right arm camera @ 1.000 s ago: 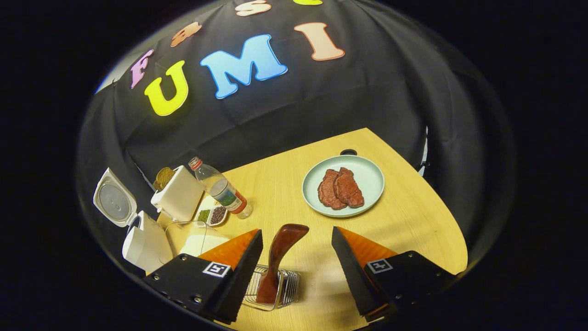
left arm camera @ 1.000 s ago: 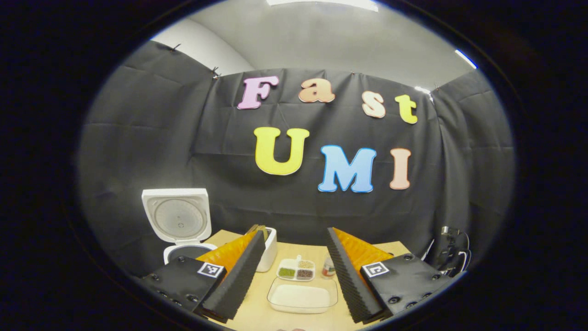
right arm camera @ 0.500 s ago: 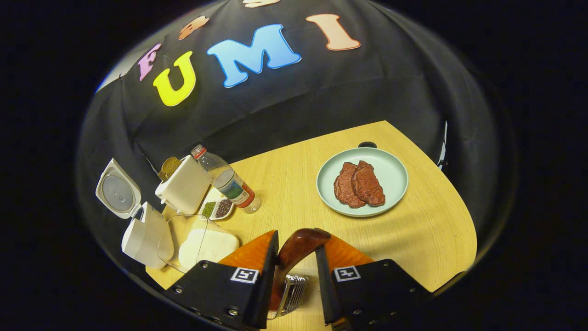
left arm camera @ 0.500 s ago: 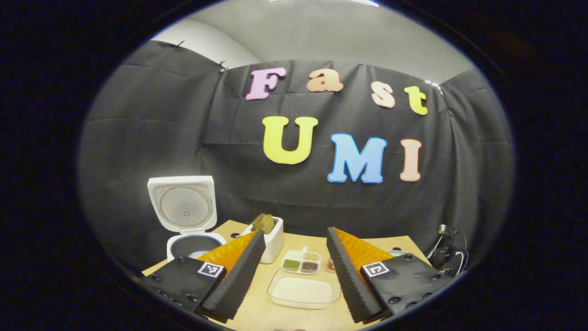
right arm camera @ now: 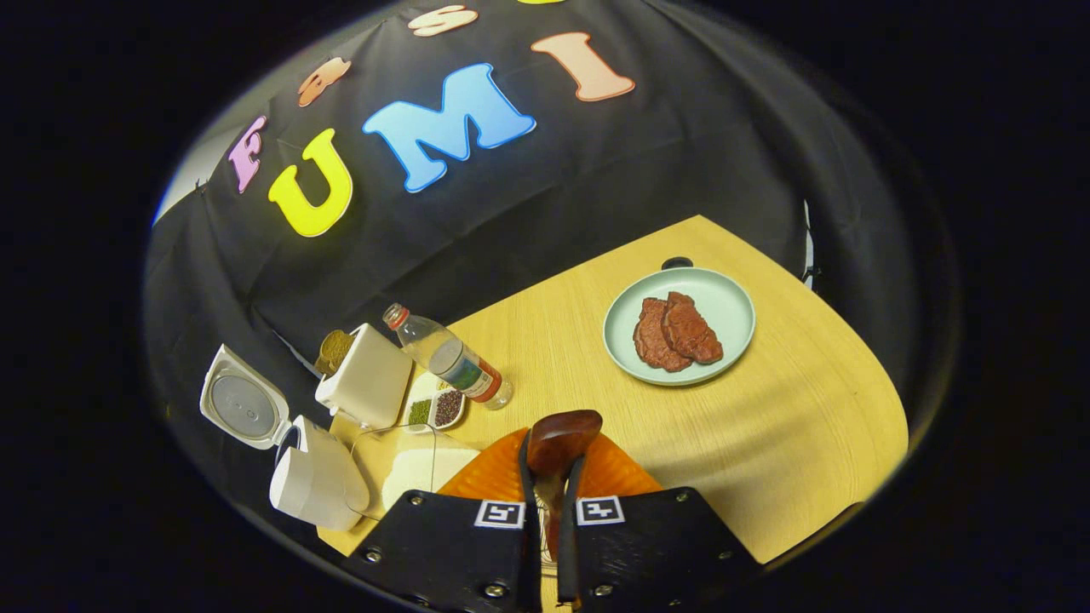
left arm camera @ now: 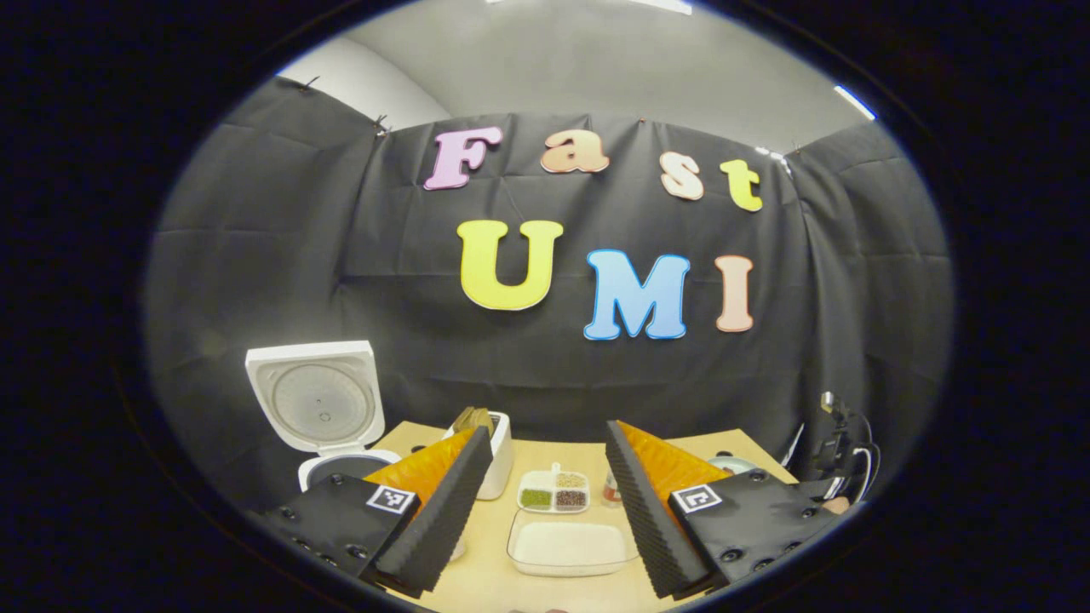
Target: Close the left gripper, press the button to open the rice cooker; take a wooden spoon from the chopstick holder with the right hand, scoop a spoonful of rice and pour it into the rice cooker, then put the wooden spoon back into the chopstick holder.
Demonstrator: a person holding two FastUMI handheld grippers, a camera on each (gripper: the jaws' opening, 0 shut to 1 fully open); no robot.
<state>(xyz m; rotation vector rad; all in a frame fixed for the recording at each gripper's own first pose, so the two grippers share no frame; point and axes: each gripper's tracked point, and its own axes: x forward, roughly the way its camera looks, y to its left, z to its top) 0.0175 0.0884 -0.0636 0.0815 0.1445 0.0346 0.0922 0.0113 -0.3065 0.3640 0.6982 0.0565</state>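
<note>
In the right gripper view, my right tool is clamped on the dark reddish-brown wooden spoon; both fingers press its handle, and the rounded handle end sticks up just above them. A little of the wire chopstick holder shows between the fingers, low down. Just left of the tool sits a clear plastic tray of white rice. Beyond it stands the white rice cooker, its lid up. Near these are a small divided dish of beans, a lying plastic bottle and a white box. Well apart to the right, a pale green plate carries two brown meat slices on the light wooden bench.

In the left gripper view, my left tool hangs with its fingers wide apart, holding nothing, above the bench.
</note>
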